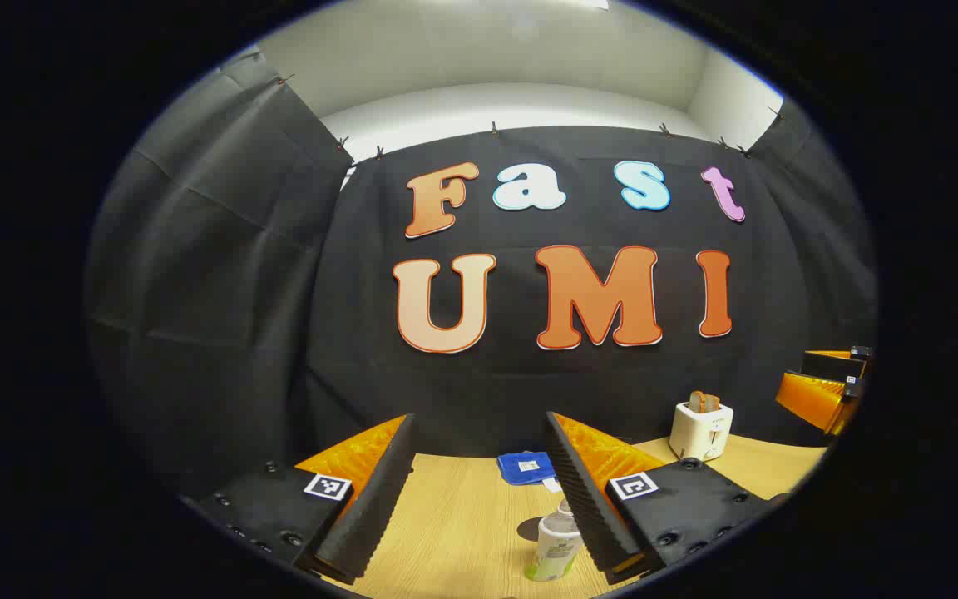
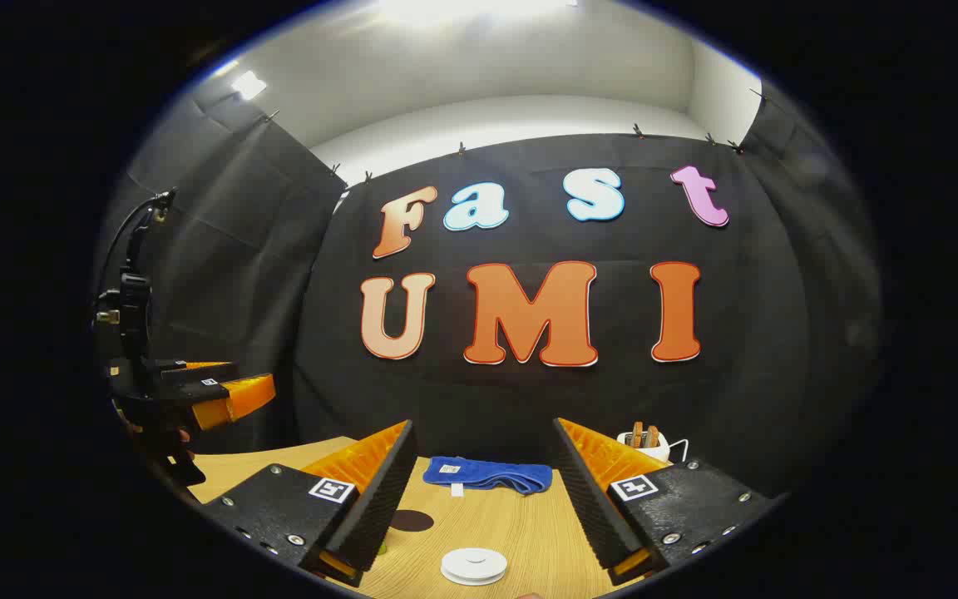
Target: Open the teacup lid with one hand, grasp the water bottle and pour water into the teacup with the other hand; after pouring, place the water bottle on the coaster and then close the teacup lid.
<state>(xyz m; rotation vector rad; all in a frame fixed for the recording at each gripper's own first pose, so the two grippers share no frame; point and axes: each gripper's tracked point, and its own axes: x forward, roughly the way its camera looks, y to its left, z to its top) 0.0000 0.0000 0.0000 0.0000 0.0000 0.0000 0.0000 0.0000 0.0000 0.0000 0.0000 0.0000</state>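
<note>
In the left gripper view my left gripper [image 1: 479,418] stands open above the wooden table, with nothing between its fingers. A clear water bottle [image 1: 558,545] with a pale label stands low between the fingers, partly hidden by the right one. A dark round coaster [image 1: 529,527] lies just beside it. In the right gripper view my right gripper [image 2: 481,424] is open too and holds nothing. Below it sits the white round teacup lid [image 2: 473,566], and the dark coaster [image 2: 411,521] lies to its left. The cup under the lid is hidden.
A folded blue cloth [image 1: 526,467] [image 2: 487,474] lies at the back of the table [image 1: 462,532]. A white toaster [image 1: 701,428] [image 2: 645,441] with bread stands at the back right. The left gripper [image 2: 213,387] hangs at the left, the right gripper [image 1: 828,387] at the far right.
</note>
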